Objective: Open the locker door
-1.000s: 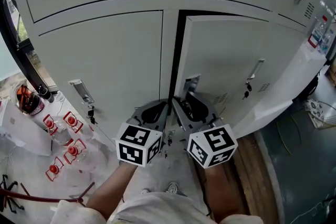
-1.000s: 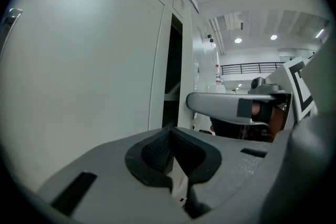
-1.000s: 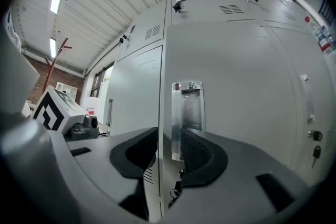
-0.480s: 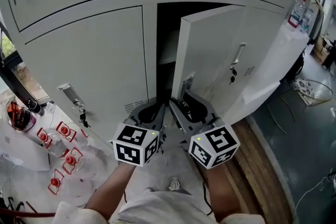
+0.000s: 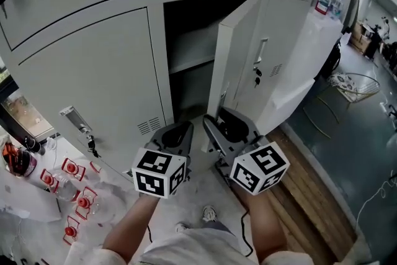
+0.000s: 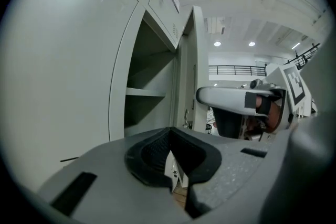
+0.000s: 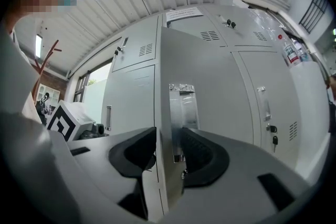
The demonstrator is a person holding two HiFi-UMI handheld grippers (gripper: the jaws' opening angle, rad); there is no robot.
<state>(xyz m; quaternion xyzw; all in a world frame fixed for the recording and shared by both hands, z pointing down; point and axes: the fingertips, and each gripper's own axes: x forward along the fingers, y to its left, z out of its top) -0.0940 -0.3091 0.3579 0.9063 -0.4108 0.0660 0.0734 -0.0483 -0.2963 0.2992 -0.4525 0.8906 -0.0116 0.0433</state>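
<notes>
Standing ajar, the locker door (image 5: 239, 59) is swung out toward the person, its hinged side on the right and its free edge nearest the hand-held grippers. Behind it the dark compartment shows a shelf (image 5: 192, 62) across its middle.

The right hand-held gripper (image 5: 223, 127) points level at the door's free edge. In the right gripper view its jaws straddle that edge: the left pad lies on the inner side and the right pad on the outer face, just beside the metal handle (image 7: 181, 113). These jaws have just been opening and now stand wide, released, with the door's edge and handle between them. The pads sit very close to the metal, and I cannot tell whether either one touches it.

The left hand-held gripper (image 5: 175, 135) hangs just left of the right one, low in front of the open compartment, tipped slightly down. In the left gripper view its jaws are clenched together, the pads (image 6: 157, 152) meeting at their tips with nothing between them. Past them lie the shelf and the door's edge, and the right hand-held gripper shows at the right of that view.

Both marker cubes (image 5: 160, 172) face up toward the head camera, with the person's forearms (image 5: 133, 226) below them.

Left of the open compartment is a closed door (image 5: 93, 71) with its own handle (image 5: 71, 118). A wooden floor strip (image 5: 304, 189) runs along the base at the right.
</notes>
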